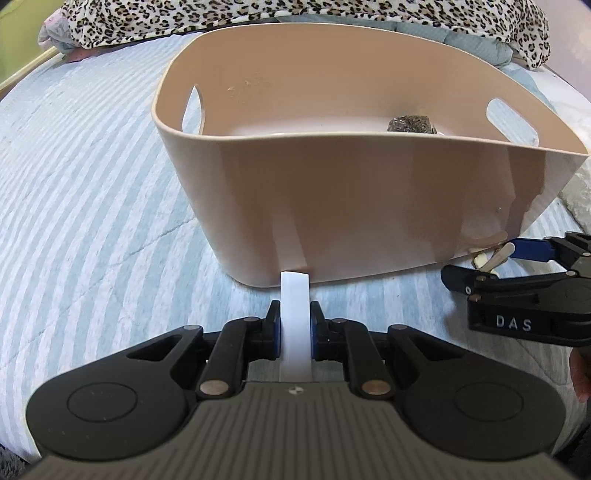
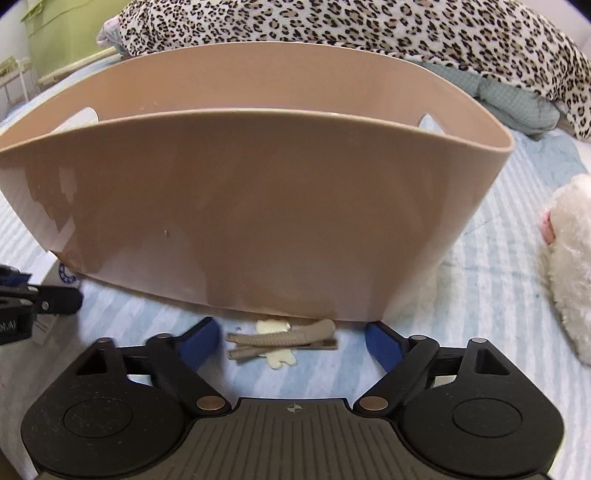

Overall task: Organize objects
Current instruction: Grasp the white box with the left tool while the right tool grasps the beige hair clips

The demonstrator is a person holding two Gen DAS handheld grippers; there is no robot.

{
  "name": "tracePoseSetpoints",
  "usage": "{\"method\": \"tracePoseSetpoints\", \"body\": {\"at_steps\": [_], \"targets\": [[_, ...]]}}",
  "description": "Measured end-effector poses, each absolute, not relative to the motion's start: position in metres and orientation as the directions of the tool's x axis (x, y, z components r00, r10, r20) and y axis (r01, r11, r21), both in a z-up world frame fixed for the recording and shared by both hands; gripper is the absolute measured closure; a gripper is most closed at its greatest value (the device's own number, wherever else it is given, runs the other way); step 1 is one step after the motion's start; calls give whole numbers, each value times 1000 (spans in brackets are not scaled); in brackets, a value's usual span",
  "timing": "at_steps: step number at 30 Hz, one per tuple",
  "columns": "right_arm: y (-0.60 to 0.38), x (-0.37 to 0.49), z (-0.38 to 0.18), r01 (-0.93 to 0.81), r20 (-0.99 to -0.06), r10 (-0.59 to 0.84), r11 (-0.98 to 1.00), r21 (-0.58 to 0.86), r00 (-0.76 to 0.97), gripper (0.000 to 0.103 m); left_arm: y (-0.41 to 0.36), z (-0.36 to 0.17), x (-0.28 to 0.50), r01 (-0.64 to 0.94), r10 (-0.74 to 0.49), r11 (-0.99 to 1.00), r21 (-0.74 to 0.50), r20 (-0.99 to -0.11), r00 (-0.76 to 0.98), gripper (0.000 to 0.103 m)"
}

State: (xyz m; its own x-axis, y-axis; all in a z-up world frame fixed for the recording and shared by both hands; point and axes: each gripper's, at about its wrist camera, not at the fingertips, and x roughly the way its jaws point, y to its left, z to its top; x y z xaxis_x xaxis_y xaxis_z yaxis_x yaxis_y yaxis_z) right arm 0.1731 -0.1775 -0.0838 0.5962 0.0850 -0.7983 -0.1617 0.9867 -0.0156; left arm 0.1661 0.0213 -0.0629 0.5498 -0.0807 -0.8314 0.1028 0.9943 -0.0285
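Observation:
A beige plastic tub point(image 1: 369, 206) with handle cut-outs stands on the striped bed; it fills the right wrist view point(image 2: 258, 206). A dark speckled item point(image 1: 410, 123) lies inside it at the far right. My left gripper point(image 1: 294, 325) is shut on a flat white box point(image 1: 294, 314), held on edge just in front of the tub's near wall. My right gripper point(image 2: 291, 341) is open around a beige hair clip point(image 2: 284, 339) lying on a pale cream piece point(image 2: 275, 328) at the tub's foot. The clip also shows in the left wrist view point(image 1: 495, 260).
A leopard-print blanket point(image 1: 295, 14) and a blue-green quilt point(image 2: 517, 103) lie behind the tub. A white plush toy point(image 2: 569, 266) lies at the right. The bed cover point(image 1: 92, 184) stretches out to the left of the tub.

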Motion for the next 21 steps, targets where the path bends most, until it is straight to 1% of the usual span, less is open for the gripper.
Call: {"method": "tracePoseSetpoints", "body": {"at_steps": [1, 3, 11, 17, 21], "targets": [[-177, 173, -83, -161, -797, 86, 987, -15, 598, 31, 23, -62, 163, 105, -82, 994, -29, -831, 550, 87], [-175, 170, -79, -165, -794, 83, 986, -23, 602, 49, 26, -62, 163, 104, -88, 994, -36, -830, 551, 87], [-176, 155, -71, -171, -796, 90, 985, -18, 599, 48, 29, -56, 154, 111, -93, 993, -37, -824, 559, 87], [-178, 144, -55, -153, -801, 94, 988, 3, 591, 48, 28, -43, 144, 118, -107, 992, -47, -816, 569, 87], [-178, 132, -42, -136, -803, 109, 990, 35, 586, 48, 17, -28, 135, 133, -105, 991, -31, -795, 597, 87]]}}
